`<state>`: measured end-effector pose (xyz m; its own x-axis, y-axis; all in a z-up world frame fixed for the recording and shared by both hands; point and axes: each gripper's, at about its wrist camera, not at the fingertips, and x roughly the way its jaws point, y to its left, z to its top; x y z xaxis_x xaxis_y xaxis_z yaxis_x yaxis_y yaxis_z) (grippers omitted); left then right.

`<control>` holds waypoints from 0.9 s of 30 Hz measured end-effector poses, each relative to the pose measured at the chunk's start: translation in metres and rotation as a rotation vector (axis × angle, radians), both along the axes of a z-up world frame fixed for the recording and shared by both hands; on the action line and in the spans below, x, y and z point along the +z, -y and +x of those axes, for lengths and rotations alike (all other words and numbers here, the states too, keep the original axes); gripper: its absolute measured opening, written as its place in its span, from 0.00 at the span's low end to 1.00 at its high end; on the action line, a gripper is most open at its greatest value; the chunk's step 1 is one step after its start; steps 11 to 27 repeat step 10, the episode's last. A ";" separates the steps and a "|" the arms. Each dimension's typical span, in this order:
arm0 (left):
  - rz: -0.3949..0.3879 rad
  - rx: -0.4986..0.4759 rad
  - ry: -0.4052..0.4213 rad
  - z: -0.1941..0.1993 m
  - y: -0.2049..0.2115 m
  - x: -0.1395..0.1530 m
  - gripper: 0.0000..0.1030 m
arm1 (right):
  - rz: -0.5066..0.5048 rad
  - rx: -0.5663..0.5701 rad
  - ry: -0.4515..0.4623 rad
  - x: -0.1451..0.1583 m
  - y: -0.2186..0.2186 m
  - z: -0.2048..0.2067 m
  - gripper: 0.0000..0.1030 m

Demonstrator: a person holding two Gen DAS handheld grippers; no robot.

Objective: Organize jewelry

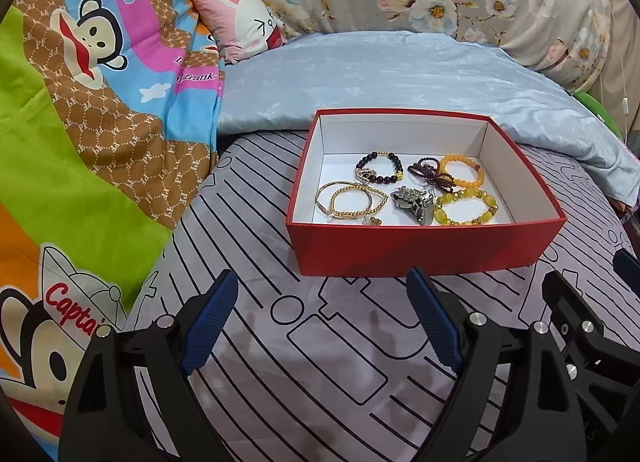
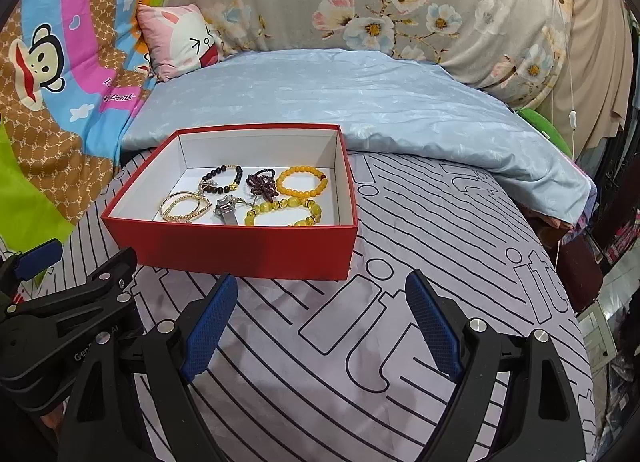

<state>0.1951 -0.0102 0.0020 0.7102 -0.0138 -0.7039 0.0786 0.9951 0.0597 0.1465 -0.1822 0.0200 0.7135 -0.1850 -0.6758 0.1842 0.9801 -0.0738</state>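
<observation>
Striped bedsheet [image 1: 280, 342]: red box [image 1: 420, 246] holds bracelets [image 1: 466, 207]. Left gripper [image 1: 320, 322], right gripper [image 2: 320, 322] before box, jaws apart, empty. Judgement: reach over near wall, pinch one strand.

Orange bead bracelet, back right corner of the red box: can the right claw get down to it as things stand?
Probably yes. The right claw is open and empty, and the red box has no lid. The orange bead bracelet lies flat near the right wall, the dark red bracelet close beside it.
</observation>
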 end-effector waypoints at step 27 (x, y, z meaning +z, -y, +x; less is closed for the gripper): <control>-0.029 -0.016 -0.031 0.005 -0.003 0.000 0.80 | -0.003 -0.003 -0.006 0.004 -0.003 0.001 0.82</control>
